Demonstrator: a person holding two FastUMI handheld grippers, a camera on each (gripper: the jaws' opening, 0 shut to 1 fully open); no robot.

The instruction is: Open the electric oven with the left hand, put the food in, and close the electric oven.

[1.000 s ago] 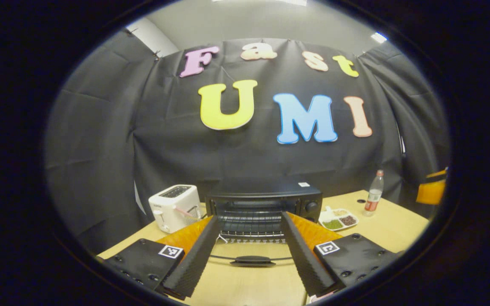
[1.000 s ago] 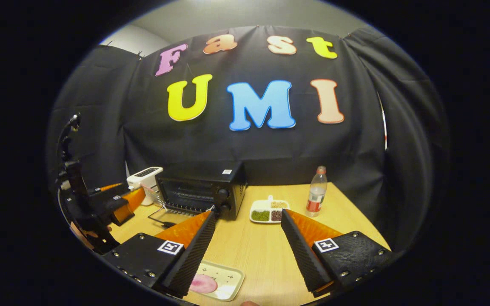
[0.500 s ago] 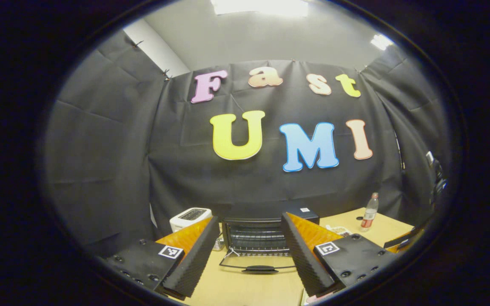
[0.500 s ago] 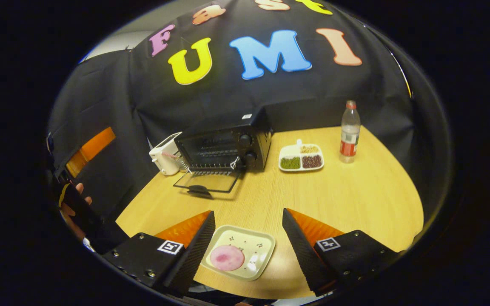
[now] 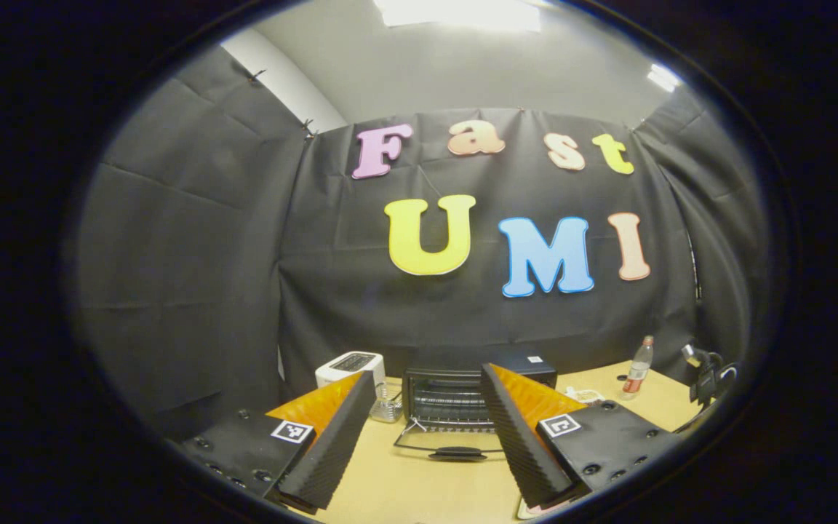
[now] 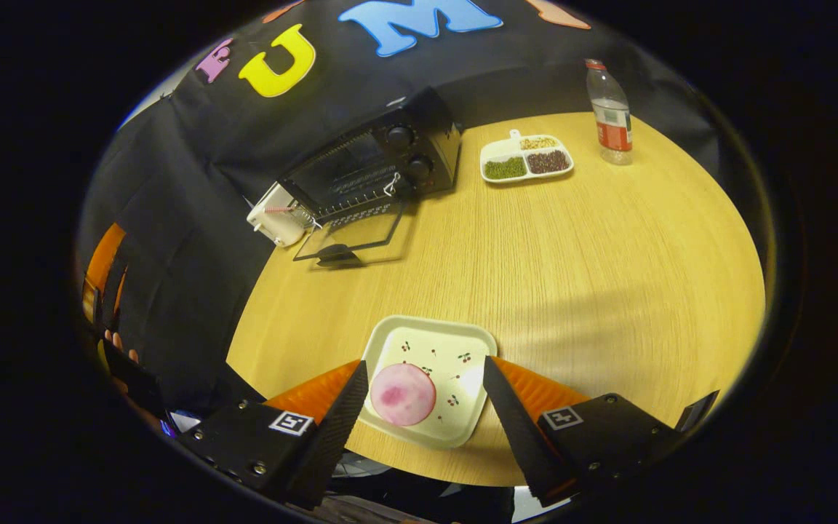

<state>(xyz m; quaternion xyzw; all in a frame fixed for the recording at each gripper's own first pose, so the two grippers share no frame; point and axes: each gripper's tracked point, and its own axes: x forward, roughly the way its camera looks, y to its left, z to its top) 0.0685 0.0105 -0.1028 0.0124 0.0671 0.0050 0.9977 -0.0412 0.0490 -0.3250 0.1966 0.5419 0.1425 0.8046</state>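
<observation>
The black electric oven (image 5: 455, 393) stands at the back of the table with its glass door (image 5: 448, 444) folded down flat. My left gripper (image 5: 428, 377) is open and empty, held well back from the oven and facing it. In the right gripper view the oven (image 6: 379, 160) and its lowered door (image 6: 353, 236) lie far off to the upper left. A cream square plate (image 6: 463, 342) carrying a round pink slice of food (image 6: 403, 394) rests near the table's front edge. My right gripper (image 6: 425, 366) is open, its fingers either side of the plate's near part.
A white toaster (image 6: 273, 218) stands left of the oven. To the oven's right sit a divided dish of beans (image 6: 527, 156) and a water bottle (image 6: 610, 116). The wooden table (image 6: 593, 255) is round-edged. A person's hand (image 6: 117, 349) holds the other gripper at far left.
My left gripper has drawn back from the open oven, which looks smaller. My right gripper has tipped downward and come over the plate, which now lies between its fingers.
</observation>
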